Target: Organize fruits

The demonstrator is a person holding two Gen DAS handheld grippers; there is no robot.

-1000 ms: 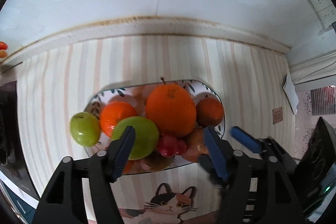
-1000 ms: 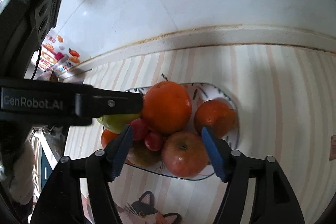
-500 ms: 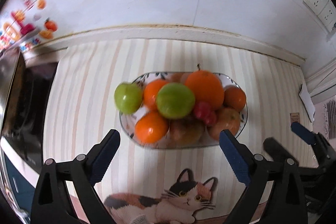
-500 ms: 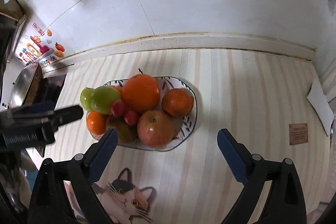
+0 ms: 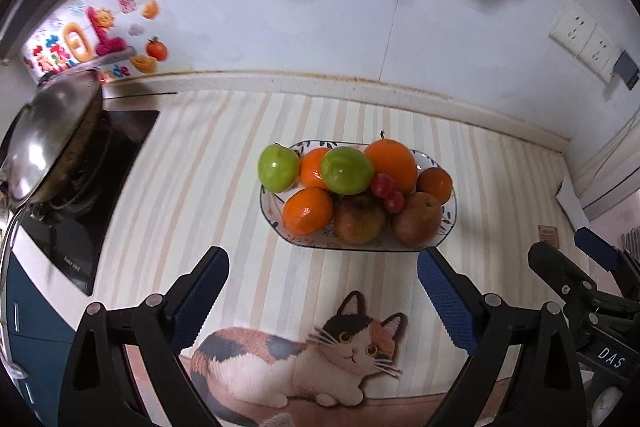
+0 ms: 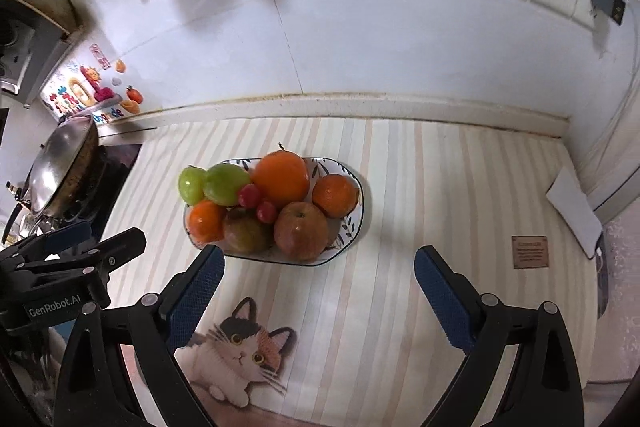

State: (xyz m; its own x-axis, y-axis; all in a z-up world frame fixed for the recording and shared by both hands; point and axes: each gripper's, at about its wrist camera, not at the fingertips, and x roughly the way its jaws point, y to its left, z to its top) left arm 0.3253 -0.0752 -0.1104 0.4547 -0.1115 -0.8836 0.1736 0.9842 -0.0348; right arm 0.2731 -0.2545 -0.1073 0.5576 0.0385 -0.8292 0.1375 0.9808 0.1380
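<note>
A shiny metal wok (image 5: 48, 143) sits far left. The left gripper (image 5: 322, 291) has its jaws wide apart, holding nothing. In the middle, the white patterned plate (image 5: 448, 223) on the striped mat (image 5: 200, 167) is piled with fruits (image 5: 352, 187). The right gripper (image 6: 316, 289) is spread wide too, holding nothing.

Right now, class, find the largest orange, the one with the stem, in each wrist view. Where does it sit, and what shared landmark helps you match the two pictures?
Left wrist view: the largest orange sits at the plate's far side, right of centre, beside a green fruit.
Right wrist view: the largest orange is at the plate's far side, left of picture centre.
Shared landmark: the cat picture on the mat, nearer the camera than the plate.
</note>
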